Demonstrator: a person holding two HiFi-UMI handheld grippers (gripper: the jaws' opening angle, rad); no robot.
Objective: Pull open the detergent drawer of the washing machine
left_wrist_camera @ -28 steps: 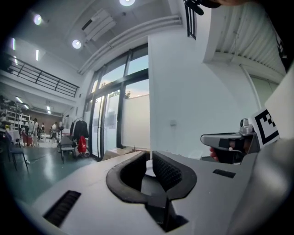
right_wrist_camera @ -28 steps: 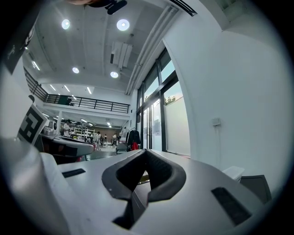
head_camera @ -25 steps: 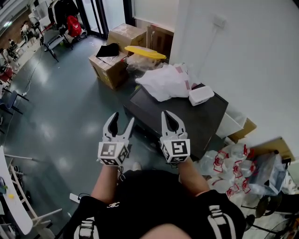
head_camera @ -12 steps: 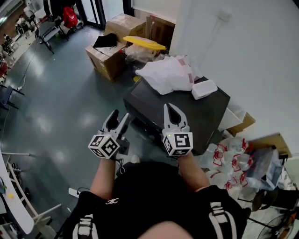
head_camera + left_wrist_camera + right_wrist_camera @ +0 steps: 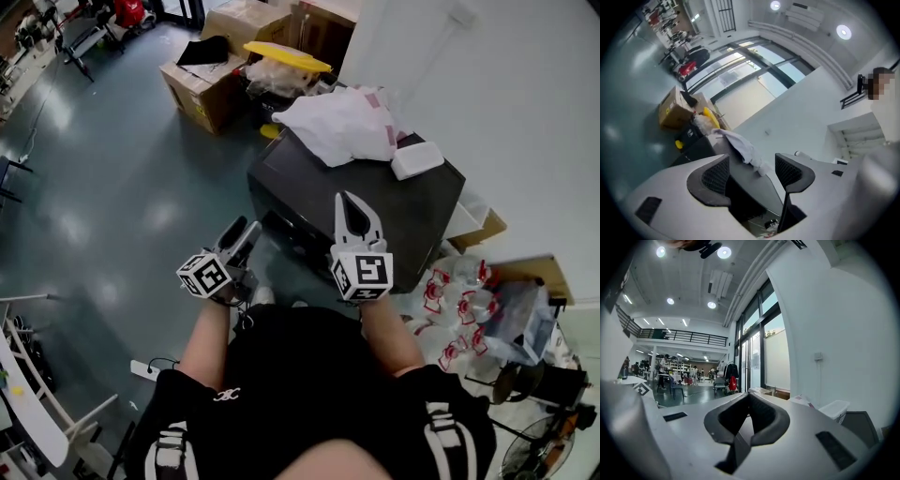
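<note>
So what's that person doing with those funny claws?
A person holds a gripper in each hand at a dark washing machine with a white bag and white box on top. The left gripper is open and empty, by the machine's front. The right gripper is shut, above its top. Neither seems to touch it yet.

Upper left of frame: cardboard boxes (image 5: 202,89), yellow disc (image 5: 286,54) among them. Upper centre: heap of white bags (image 5: 342,127), small white tub (image 5: 418,159) just right. Lower right: clear bottles (image 5: 459,314), red labels.
</note>
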